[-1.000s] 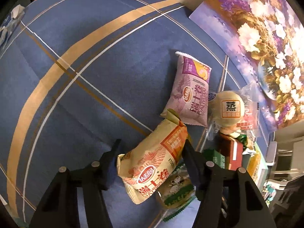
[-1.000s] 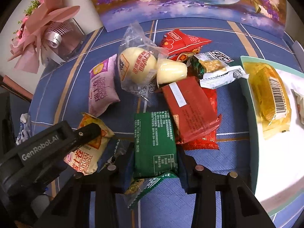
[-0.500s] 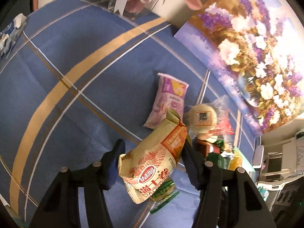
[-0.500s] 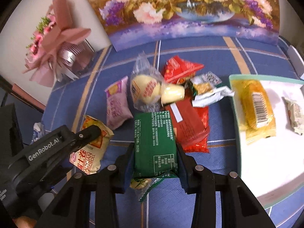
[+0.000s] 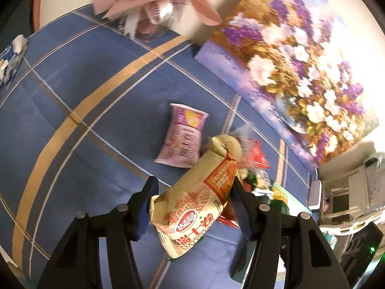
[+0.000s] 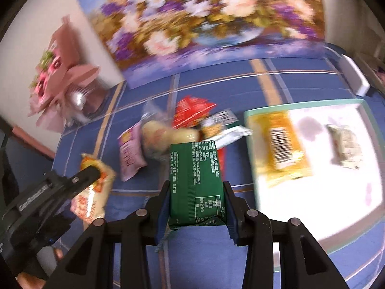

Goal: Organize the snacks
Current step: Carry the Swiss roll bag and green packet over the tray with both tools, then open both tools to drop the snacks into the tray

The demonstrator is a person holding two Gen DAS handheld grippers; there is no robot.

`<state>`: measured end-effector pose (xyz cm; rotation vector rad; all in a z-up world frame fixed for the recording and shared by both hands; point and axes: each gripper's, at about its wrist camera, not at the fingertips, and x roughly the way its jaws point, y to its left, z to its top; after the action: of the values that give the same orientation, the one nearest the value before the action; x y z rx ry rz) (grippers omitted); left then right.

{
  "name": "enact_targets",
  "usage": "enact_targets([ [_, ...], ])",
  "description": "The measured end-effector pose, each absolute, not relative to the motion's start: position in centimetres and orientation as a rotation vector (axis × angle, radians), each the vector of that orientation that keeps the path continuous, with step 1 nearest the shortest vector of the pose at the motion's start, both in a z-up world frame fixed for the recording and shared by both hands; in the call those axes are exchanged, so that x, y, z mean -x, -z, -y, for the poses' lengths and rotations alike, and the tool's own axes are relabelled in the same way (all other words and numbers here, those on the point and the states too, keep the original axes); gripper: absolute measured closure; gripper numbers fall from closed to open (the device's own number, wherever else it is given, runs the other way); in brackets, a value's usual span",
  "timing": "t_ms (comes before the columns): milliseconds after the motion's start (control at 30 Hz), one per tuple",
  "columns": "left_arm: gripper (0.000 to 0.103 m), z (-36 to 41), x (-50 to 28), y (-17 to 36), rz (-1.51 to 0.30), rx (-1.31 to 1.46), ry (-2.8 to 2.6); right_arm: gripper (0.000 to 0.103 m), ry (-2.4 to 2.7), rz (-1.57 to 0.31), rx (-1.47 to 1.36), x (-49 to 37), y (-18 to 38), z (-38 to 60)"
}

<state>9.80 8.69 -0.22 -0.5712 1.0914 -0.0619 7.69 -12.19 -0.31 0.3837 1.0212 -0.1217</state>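
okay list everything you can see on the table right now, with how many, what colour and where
Green snack pack: 1, green, held in right gripper.
Cream-orange snack pack: 1, held in left gripper.
Purple snack pack: 1, on cloth left of pile.
Bun in clear wrap: 1, pale yellow, in pile.
Red packet: 1, in pile.
Yellow snack pack: 1, on tray.
Pale wrapper: 1, on tray, right.
Tray: 1, white, green-rimmed, right.
Tablecloth: 1, blue, striped.
Flower painting: 1, behind.
Pink bouquet: 1, back left.
Left gripper: black.
Right gripper: black.
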Motion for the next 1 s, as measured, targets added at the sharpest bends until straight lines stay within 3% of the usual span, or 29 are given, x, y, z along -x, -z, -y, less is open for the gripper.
enact_targets([
  [533, 0.042, 4.9, -8.7, -1.2, -1.124, 0.357, 0.323, 0.061, 0.506, -0.953, -0.499, -1.2, -0.5, 27.3],
  [1000, 0.042, 12.7, -6.7, 1.2, -1.204, 0.220, 0.444, 0.060, 0.621, -0.987, -0.547, 1.3, 1.0, 32.2],
])
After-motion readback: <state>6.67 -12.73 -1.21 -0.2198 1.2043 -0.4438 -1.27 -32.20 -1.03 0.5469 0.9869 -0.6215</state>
